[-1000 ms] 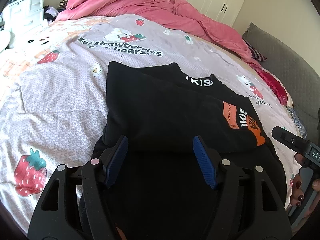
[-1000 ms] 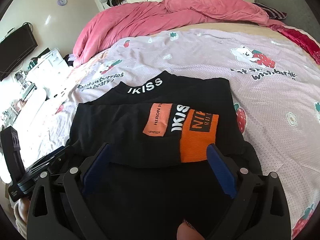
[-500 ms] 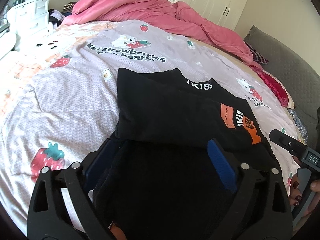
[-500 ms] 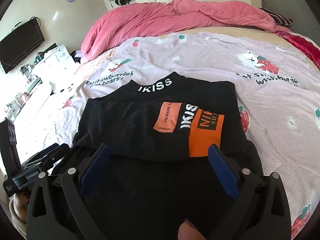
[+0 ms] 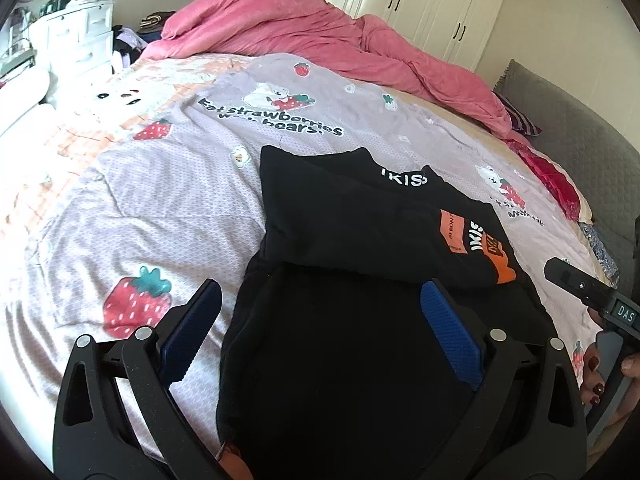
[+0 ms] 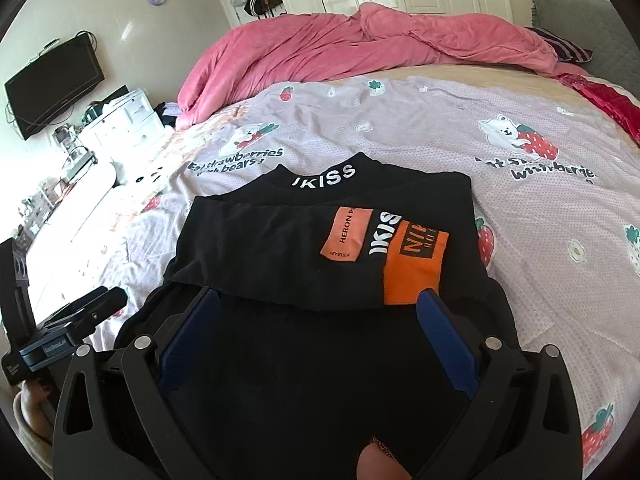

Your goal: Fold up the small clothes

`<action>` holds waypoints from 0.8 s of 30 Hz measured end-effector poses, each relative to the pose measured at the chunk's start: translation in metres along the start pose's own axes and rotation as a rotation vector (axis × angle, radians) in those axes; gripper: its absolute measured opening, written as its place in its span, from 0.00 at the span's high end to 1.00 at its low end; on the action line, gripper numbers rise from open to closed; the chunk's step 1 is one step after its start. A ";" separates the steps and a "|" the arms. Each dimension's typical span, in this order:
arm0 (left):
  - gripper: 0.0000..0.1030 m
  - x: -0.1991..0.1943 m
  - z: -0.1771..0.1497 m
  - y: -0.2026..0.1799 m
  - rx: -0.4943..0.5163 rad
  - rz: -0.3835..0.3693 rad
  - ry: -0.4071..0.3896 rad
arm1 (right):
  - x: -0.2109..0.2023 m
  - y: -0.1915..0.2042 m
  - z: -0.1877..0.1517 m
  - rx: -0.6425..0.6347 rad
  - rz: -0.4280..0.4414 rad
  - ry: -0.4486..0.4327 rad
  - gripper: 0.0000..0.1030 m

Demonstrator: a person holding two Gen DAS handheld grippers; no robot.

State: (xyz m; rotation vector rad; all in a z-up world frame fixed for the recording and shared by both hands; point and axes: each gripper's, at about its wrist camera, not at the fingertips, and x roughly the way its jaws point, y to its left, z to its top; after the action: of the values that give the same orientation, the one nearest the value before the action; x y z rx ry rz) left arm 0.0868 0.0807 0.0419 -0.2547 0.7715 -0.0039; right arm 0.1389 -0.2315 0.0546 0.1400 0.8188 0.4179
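Observation:
A black top (image 5: 360, 220) with an orange patch (image 6: 412, 264) and white "IKISS" collar lettering (image 6: 324, 176) lies on the strawberry-print bedsheet (image 5: 140, 200). A sleeve is folded across its chest. My left gripper (image 5: 320, 288) hovers over the top's lower left part. Its jaws are opening, and the blue pads press on nothing. My right gripper (image 6: 318, 296) hangs wide open above the lower hem, with the cloth below it but not gripped. Each gripper shows at the edge of the other's view, the right gripper (image 5: 580, 292) and the left gripper (image 6: 80, 316), each held by a hand.
A pink duvet (image 5: 320, 36) is bunched along the far side of the bed. White drawers (image 5: 76, 36) and a wall television (image 6: 52, 88) stand to the left. A grey padded headboard (image 5: 580, 152) and a red cloth (image 5: 552, 176) are at the right.
The left jaws have spread from partly closed to wide. Both grippers have drawn back and up from the top, which lies still with the sleeve folded over.

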 end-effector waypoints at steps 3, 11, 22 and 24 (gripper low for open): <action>0.09 -0.008 -0.003 0.000 0.002 0.011 -0.010 | -0.006 0.000 -0.002 -0.004 0.003 -0.006 0.04; 0.09 -0.025 -0.011 -0.001 0.000 0.029 -0.028 | -0.018 -0.003 -0.009 -0.011 0.008 -0.013 0.04; 0.09 -0.035 -0.029 -0.005 0.012 0.065 -0.009 | -0.028 -0.006 -0.020 -0.023 0.014 0.003 0.04; 0.09 -0.037 -0.032 -0.005 0.014 0.070 -0.004 | -0.029 -0.008 -0.023 -0.025 0.012 0.008 0.04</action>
State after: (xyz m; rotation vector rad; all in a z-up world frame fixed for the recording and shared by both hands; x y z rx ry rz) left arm 0.0386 0.0723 0.0460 -0.2140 0.7759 0.0574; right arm 0.1071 -0.2514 0.0567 0.1200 0.8205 0.4402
